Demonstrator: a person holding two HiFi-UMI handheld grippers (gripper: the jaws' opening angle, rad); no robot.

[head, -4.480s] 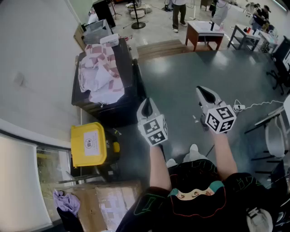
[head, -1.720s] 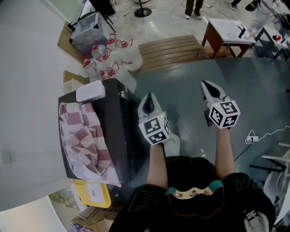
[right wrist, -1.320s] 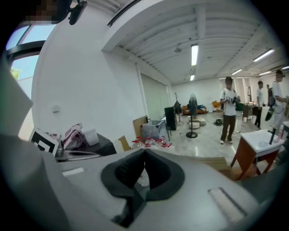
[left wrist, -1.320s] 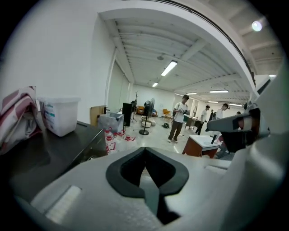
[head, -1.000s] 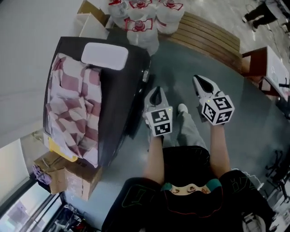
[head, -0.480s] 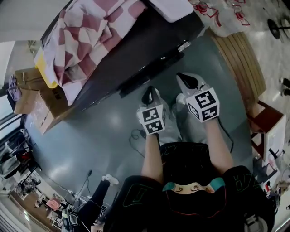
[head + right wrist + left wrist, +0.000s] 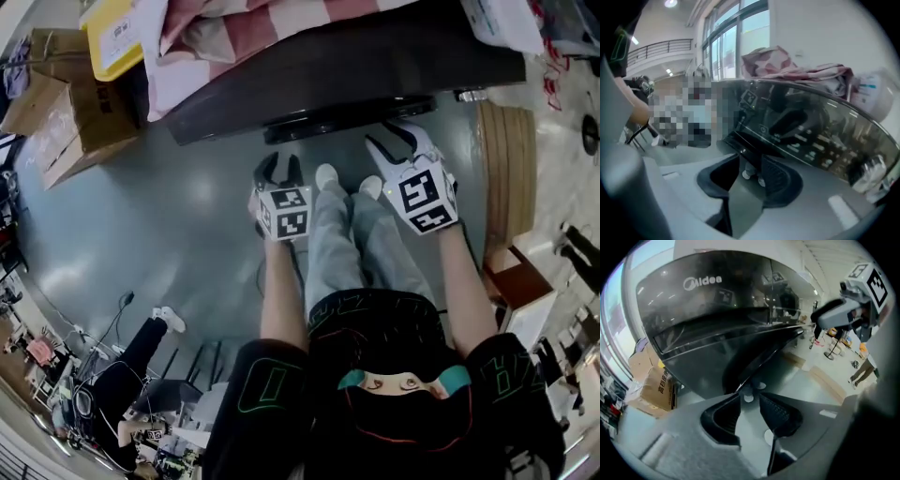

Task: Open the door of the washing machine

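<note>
Where the person's forearms reach up the frame in the head view, the left gripper (image 7: 278, 165) sits centre-left and the right gripper (image 7: 395, 139) centre-right, with white shoes (image 7: 326, 175) between them on the grey floor (image 7: 187, 216). Both pairs of jaws have just been opening and now stand spread. Nothing is pinched; only floor and shoes show through each gap.

The door (image 7: 342, 114) bulges from the dark front just above both sets of tips in frame, near but not touching. In the left gripper view the door's curved edge runs down toward the gap from upper centre, beyond the tips. The right gripper view has the glossy front panel just past the jaws, upper right.

The washing machine (image 7: 375, 56) spans the top of the head view. On it lies a checked cloth (image 7: 281, 19), with a yellow box (image 7: 117, 33) and a cardboard box (image 7: 66, 103) at upper left and a wooden bench (image 7: 506, 159) at right.
</note>
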